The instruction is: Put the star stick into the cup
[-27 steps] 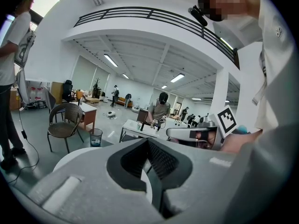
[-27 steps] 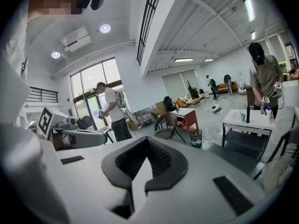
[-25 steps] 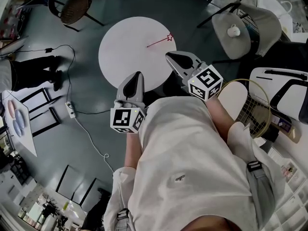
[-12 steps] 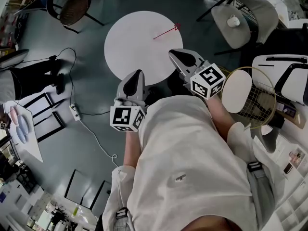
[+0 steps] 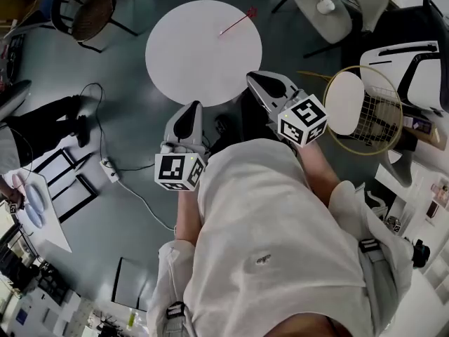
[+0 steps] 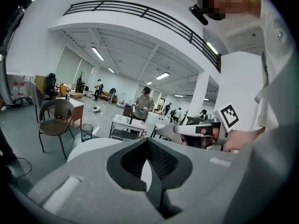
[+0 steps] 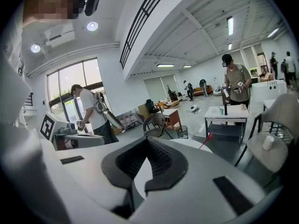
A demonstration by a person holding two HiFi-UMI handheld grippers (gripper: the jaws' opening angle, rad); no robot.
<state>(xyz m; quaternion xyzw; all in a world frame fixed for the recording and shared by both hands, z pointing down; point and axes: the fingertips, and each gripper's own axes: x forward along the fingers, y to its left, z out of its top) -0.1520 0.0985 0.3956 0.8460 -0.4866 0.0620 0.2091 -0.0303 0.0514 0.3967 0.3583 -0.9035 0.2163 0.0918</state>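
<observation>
Approach step, nothing grasped yet. Left claw point(image 5: 193, 109) has its jaws together and empty. Right claw point(image 5: 255, 80) is the same, jaws together with nothing between them. Both are held out in front of the person's torso, by the near edge of the round white counter point(image 5: 189, 62).

The star stick point(image 5: 236, 23) lies flat on the far right part of the counter, red star end at the rim, well apart from both claws. The right gripper view shows the same stick point(image 7: 206, 141) beyond the closed jaws.

A white cup point(image 5: 324, 5) stands upright on a grey chair point(image 5: 309, 23) past the counter on the right, off the counter. It is likely the target cup.

Next move, as a judgement: close in on the counter and spread one claw; the right looks the handier side. Bring it low over the thin shaft and pinch it. The shaft lies flat on the surface, so the jaws need to come down close to the counter, or the stick may get nudged off the rim. After that comes the carry to the cup on the chair.
</observation>
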